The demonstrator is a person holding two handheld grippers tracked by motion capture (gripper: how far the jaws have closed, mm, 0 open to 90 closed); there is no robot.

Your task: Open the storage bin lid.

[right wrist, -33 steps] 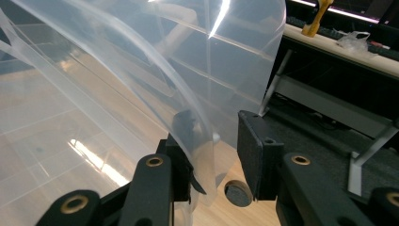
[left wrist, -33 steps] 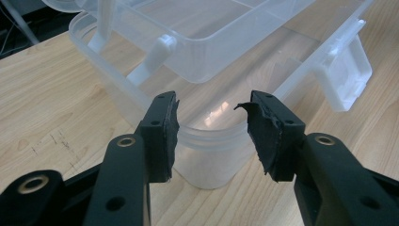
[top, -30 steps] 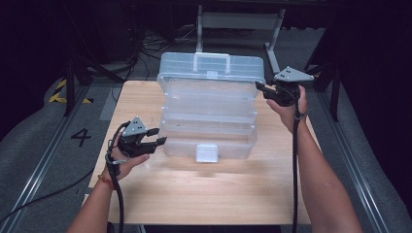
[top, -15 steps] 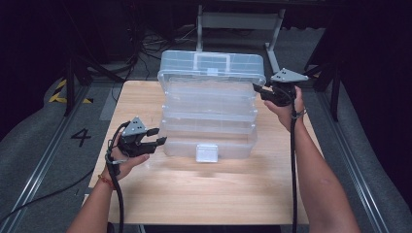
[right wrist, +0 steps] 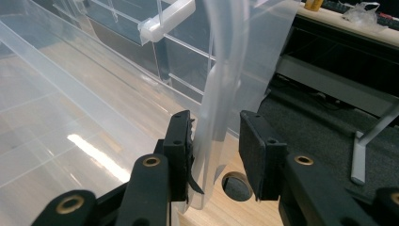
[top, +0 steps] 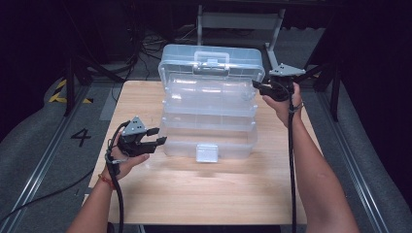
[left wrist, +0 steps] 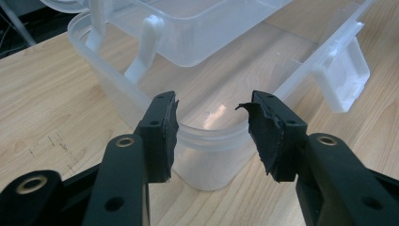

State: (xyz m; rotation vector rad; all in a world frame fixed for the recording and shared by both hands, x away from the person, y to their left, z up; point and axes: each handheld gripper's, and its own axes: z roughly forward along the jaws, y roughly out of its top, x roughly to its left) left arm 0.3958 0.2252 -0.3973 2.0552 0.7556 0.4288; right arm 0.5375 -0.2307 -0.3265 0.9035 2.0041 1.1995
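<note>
A clear plastic tiered toolbox [top: 209, 121] stands open in the middle of the wooden table [top: 204, 194], its lid [top: 211, 63] raised at the back and its trays stepped forward. My left gripper [top: 158, 136] is open just off the bottom bin's front left corner. In the left gripper view that rounded corner [left wrist: 207, 141] sits beyond the open gripper [left wrist: 211, 122], untouched. My right gripper [top: 256, 85] is at the lid's right edge. In the right gripper view the gripper [right wrist: 214, 141] straddles the lid's rim [right wrist: 221, 70]; the left pad touches it and the right pad stands apart.
A white latch [top: 206, 152] hangs at the front of the bottom bin, also seen as the latch [left wrist: 346, 75]. A round hole [right wrist: 237, 185] is in the table beside the lid. Dark floor, cables and a metal stand lie beyond the table's far edge.
The lid has tipped slightly more upright and my right gripper has shifted a little left with its edge. My left gripper has stayed where it was.
</note>
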